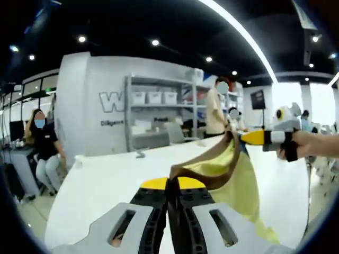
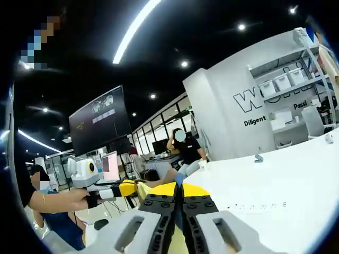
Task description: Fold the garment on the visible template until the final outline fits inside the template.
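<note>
A yellow garment (image 1: 235, 177) with a brown edge hangs stretched in the air above the white table (image 1: 106, 180). My left gripper (image 1: 173, 183) is shut on one end of the brown edge, at the bottom of the left gripper view. My right gripper (image 1: 242, 137), held by a hand, is shut on the other end, up at the right. In the right gripper view my right gripper (image 2: 179, 191) is shut with cloth at its tips. There the left gripper (image 2: 131, 187) comes in from the left, close by. The jaws hide most of the garment in that view.
The white table (image 2: 286, 180) runs far back towards a grey wall with lettering (image 1: 108, 100) and shelves of boxes (image 1: 159, 111). A seated person (image 1: 42, 143) is at the left, others stand behind the table (image 1: 214, 111). A big dark screen (image 2: 100, 124) hangs beyond the table's end.
</note>
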{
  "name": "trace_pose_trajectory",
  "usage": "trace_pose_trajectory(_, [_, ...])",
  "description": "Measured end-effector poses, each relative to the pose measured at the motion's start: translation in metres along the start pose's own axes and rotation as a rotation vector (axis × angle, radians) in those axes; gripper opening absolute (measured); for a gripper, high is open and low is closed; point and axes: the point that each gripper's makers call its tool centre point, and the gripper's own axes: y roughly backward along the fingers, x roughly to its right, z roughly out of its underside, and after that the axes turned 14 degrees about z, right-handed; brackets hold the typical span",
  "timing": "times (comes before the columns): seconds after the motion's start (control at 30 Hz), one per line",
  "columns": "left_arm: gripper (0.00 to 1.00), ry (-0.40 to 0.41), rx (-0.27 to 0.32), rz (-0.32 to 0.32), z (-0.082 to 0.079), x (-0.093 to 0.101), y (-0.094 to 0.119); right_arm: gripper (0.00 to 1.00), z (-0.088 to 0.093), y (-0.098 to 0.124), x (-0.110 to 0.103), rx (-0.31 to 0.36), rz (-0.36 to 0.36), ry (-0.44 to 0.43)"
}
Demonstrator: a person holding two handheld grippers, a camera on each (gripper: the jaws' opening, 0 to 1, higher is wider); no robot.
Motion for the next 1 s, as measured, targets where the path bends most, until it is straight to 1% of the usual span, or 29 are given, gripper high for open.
trace_pose_trajectory(0.03, [0.02, 0.020, -0.017, -0.004, 0.009, -0.004, -0.004, 0.00, 0.003, -0.002, 0.002, -0.007, 0.005, -0.005])
trace_pose_trajectory(0.07, [0.02, 0.045, -0.037, -0.004, 0.017, -0.007, -0.008, 0.00, 0.017, -0.007, 0.009, -0.048, 0.025, -0.013])
trace_pose_trajectory(0.1, [0.02, 0.027, -0.037, 0.006, 0.019, -0.009, -0.012, 0.00, 0.023, -0.009, 0.012, -0.062, 0.034, -0.006])
trace_pose_trajectory(0.13, [0.02, 0.028, -0.044, 0.008, 0.024, -0.011, -0.015, 0.00, 0.027, -0.011, 0.015, -0.070, 0.040, 0.001])
trace_pose_trajectory(0.17, [0.02, 0.047, -0.075, 0.017, 0.034, -0.016, -0.021, 0.00, 0.037, -0.014, 0.022, -0.098, 0.060, -0.020])
trace_pose_trajectory(0.23, [0.02, 0.046, -0.087, 0.020, 0.042, -0.022, -0.028, 0.00, 0.043, -0.019, 0.031, -0.103, 0.063, -0.022])
trace_pose_trajectory(0.27, [0.02, 0.054, -0.106, 0.028, 0.049, -0.024, -0.033, 0.00, 0.052, -0.021, 0.038, -0.124, 0.084, -0.050])
trace_pose_trajectory(0.3, [0.02, 0.054, -0.113, 0.030, 0.052, -0.025, -0.035, 0.00, 0.056, -0.023, 0.041, -0.129, 0.088, -0.050])
trace_pose_trajectory(0.33, [0.02, 0.055, -0.119, 0.033, 0.055, -0.026, -0.038, 0.00, 0.063, -0.025, 0.048, -0.149, 0.116, -0.070])
trace_pose_trajectory(0.4, [0.03, 0.044, -0.136, 0.032, 0.062, -0.034, -0.044, 0.00, 0.067, -0.029, 0.054, -0.155, 0.132, -0.083])
trace_pose_trajectory(0.47, [0.04, 0.059, -0.151, 0.006, 0.067, -0.038, -0.048, 0.00, 0.072, -0.034, 0.058, -0.162, 0.143, -0.091])
trace_pose_trajectory(0.53, [0.05, 0.051, -0.164, 0.005, 0.073, -0.044, -0.054, 0.00, 0.078, -0.040, 0.064, -0.174, 0.154, -0.090])
trace_pose_trajectory(0.57, [0.05, 0.050, -0.168, 0.004, 0.073, -0.043, -0.055, 0.00, 0.079, -0.040, 0.066, -0.179, 0.166, -0.085])
trace_pose_trajectory(0.6, [0.06, 0.048, -0.189, -0.005, 0.075, -0.041, -0.055, 0.00, 0.081, -0.041, 0.068, -0.184, 0.177, -0.081])
trace_pose_trajectory(0.7, [0.07, 0.049, -0.215, -0.011, 0.086, -0.050, -0.055, 0.00, 0.084, -0.040, 0.071, -0.198, 0.186, -0.076])
trace_pose_trajectory(0.73, [0.08, 0.053, -0.226, -0.012, 0.089, -0.050, -0.053, 0.00, 0.085, -0.041, 0.073, -0.202, 0.186, -0.076])
trace_pose_trajectory(0.83, [0.09, 0.058, -0.238, -0.008, 0.093, -0.050, -0.050, 0.00, 0.093, -0.041, 0.077, -0.224, 0.192, -0.061])
trace_pose_trajectory(0.87, [0.09, 0.058, -0.240, -0.006, 0.093, -0.045, -0.046, 0.00, 0.096, -0.039, 0.078, -0.234, 0.196, -0.057])
trace_pose_trajectory(0.9, [0.09, 0.058, -0.241, -0.006, 0.094, -0.045, -0.045, 0.00, 0.100, -0.037, 0.080, -0.247, 0.201, -0.055])
trace_pose_trajectory(0.97, [0.09, 0.062, -0.245, -0.006, 0.097, -0.047, -0.044, 0.00, 0.107, -0.036, 0.083, -0.262, 0.201, -0.052])
trace_pose_trajectory(1.0, [0.09, 0.066, -0.251, -0.008, 0.101, -0.044, -0.040, 0.00, 0.110, -0.036, 0.085, -0.271, 0.203, -0.050])
